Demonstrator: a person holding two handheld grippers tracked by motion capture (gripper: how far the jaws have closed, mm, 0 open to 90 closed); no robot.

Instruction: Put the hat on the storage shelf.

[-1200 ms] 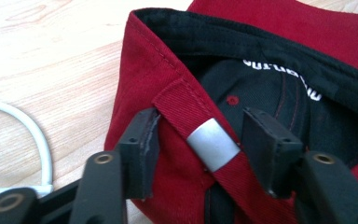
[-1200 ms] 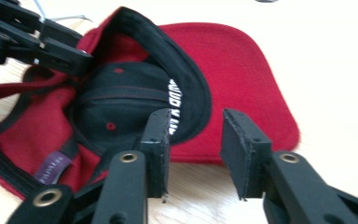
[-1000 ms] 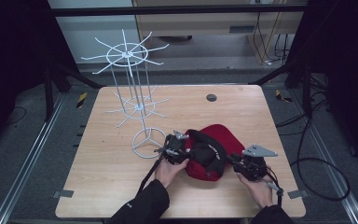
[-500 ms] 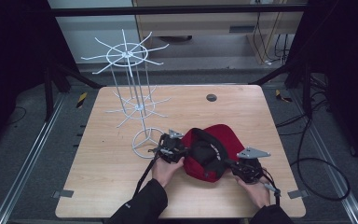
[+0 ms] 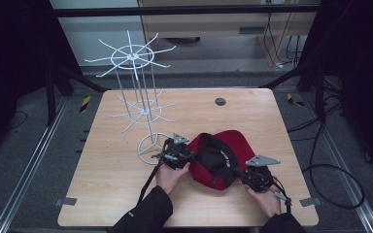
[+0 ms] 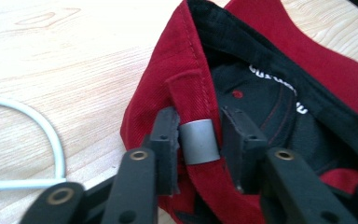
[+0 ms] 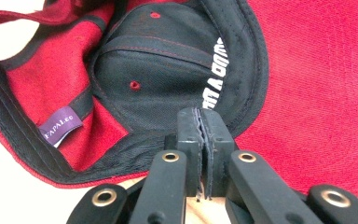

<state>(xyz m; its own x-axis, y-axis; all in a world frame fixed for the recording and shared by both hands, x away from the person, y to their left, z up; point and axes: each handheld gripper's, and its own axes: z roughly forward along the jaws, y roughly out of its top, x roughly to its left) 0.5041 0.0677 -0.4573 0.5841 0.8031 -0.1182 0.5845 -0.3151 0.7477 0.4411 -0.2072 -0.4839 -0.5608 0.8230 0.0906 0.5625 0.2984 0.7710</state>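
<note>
A red cap (image 5: 235, 141) with a black lining lies upside down on the near middle of the wooden table (image 5: 111, 194). My left gripper (image 5: 188, 156) is at the cap's left side. In the left gripper view its jaws (image 6: 199, 140) are closed around the red back strap, at the grey metal buckle (image 6: 196, 141). My right gripper (image 5: 241, 172) is at the cap's near right edge. In the right gripper view its jaws (image 7: 200, 126) are pressed together on the cap's rim beside the black sweatband (image 7: 168, 144). The red brim (image 7: 307, 93) spreads to the right.
A white wire display rack (image 5: 143, 102) with radiating hooks stands just left of the cap; its ring base (image 5: 150, 145) is close to my left gripper and shows as a white curve (image 6: 51, 135). A small dark disc (image 5: 220, 101) lies near the far edge.
Both grippers and the cap have shifted slightly toward the near edge. The cap's opening has spread wider between them.
</note>
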